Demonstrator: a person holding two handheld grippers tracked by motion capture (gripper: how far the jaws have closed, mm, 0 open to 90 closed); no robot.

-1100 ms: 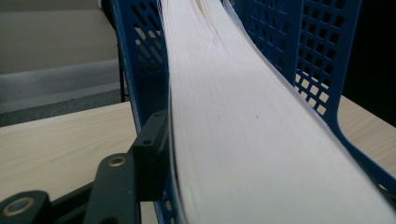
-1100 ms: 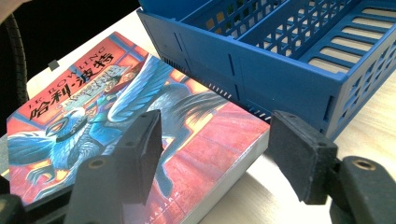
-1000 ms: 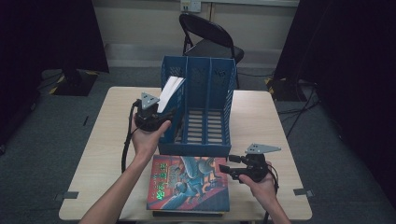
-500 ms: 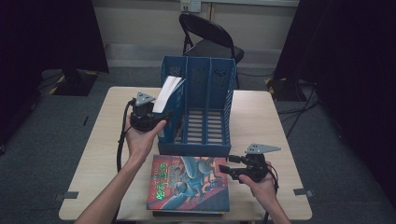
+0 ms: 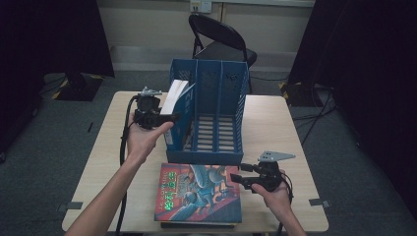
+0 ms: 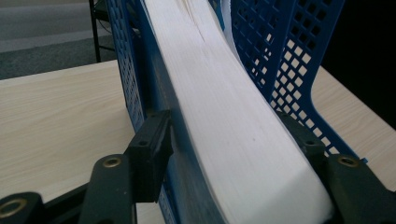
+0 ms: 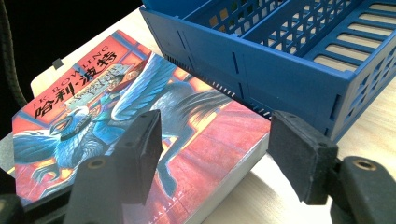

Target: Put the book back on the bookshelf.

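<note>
**Sliding the book into the rack**

The book (image 5: pixel 174 96) stands in the left slot of the blue rack (image 5: pixel 216 156). It leans back, and its white pages stick up over the rack's low front. The rack sits near the far edge of the table (image 5: pixel 275 118), about in the middle.

The left gripper (image 5: pixel 169 118) has the book between its jaws. In the left gripper view, a pad sits tight against each side of the book (image 6: pixel 233 116), so it looks like a firm grip.

I think the job now is to get the book all the way in. The slot is thin, so the book should stay in line with the slot walls and not twist. It should go down slowly until its bottom rests on the rack floor. The jaws should let go only then, or the book may flop over.

The right gripper (image 5: pixel 236 178) waits by the near edge of the table with its jaws apart, holding nothing. A flat book (image 5: pixel 196 194) lies just under it, with one corner between the jaws (image 7: pixel 215 144). It could help by steadying the rack so it does not slide.
</note>
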